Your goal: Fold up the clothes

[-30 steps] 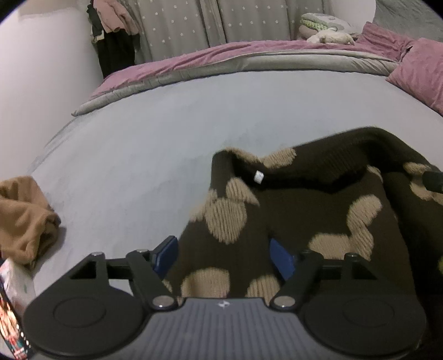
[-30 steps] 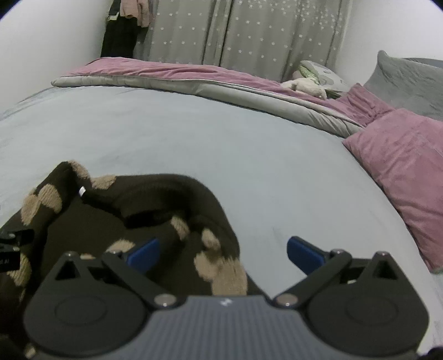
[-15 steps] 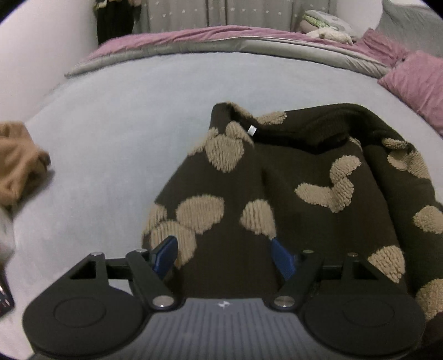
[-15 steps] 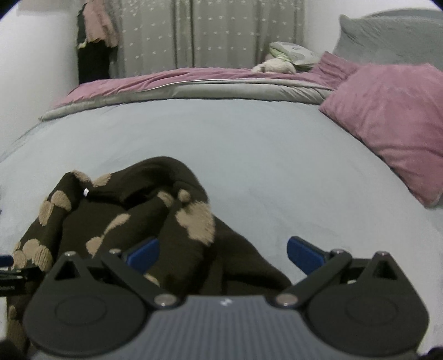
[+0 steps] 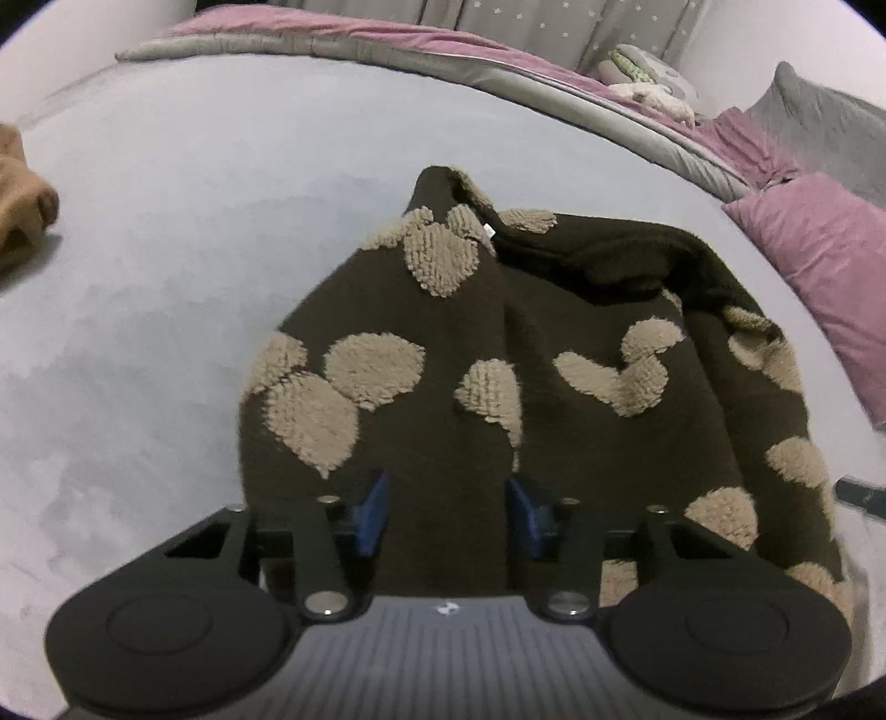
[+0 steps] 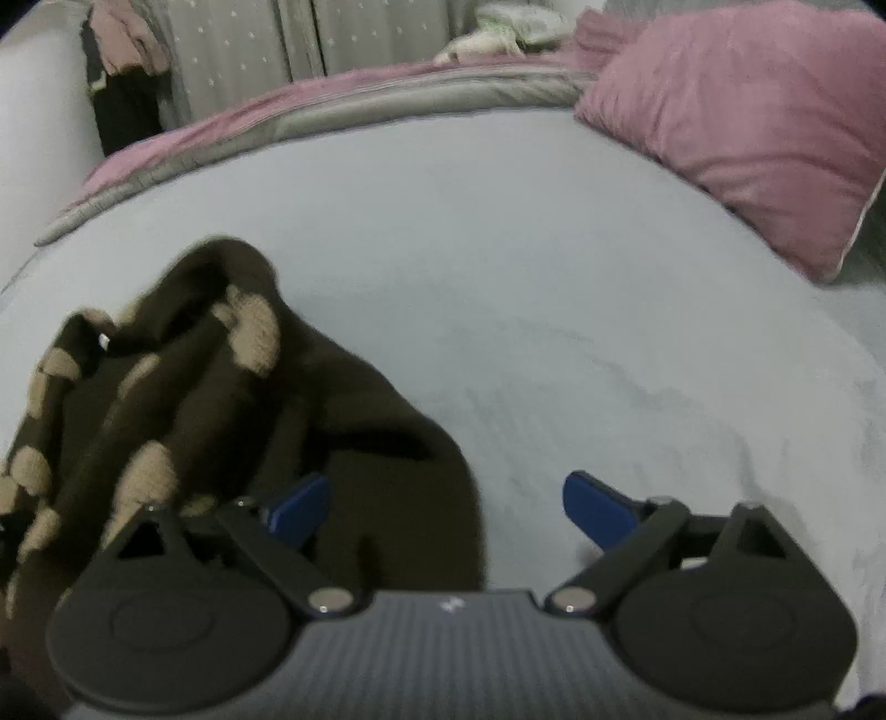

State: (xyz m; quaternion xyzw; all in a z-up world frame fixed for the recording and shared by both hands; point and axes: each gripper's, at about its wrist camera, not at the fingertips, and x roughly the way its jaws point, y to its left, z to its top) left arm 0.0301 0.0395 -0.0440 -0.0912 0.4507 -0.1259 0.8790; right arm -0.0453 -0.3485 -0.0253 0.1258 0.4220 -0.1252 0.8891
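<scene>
A dark brown knit sweater (image 5: 498, 343) with tan fuzzy patches lies bunched on the pale grey-blue bed (image 5: 194, 232). My left gripper (image 5: 448, 509) is narrowed onto a thick ridge of this sweater at its near edge, and the cloth pulls taut toward the blue pads (image 5: 374, 507). In the right wrist view the sweater (image 6: 194, 387) sits heaped to the left. My right gripper (image 6: 443, 509) is open wide at the sweater's right edge. Dark cloth lies over its left finger (image 6: 299, 507), and its right finger is above bare sheet.
Pink pillows (image 6: 747, 122) lie on the right side of the bed. A rolled pink and grey duvet (image 5: 387, 50) runs along the far edge. A tan garment (image 5: 22, 188) is heaped at the left. Dark clothes (image 6: 122, 72) hang by the dotted curtain.
The left gripper's pads have come closer together around the sweater, and the cloth is drawn nearer and tauter. The right gripper stayed wide open and swung right; the sweater bunched up to its left.
</scene>
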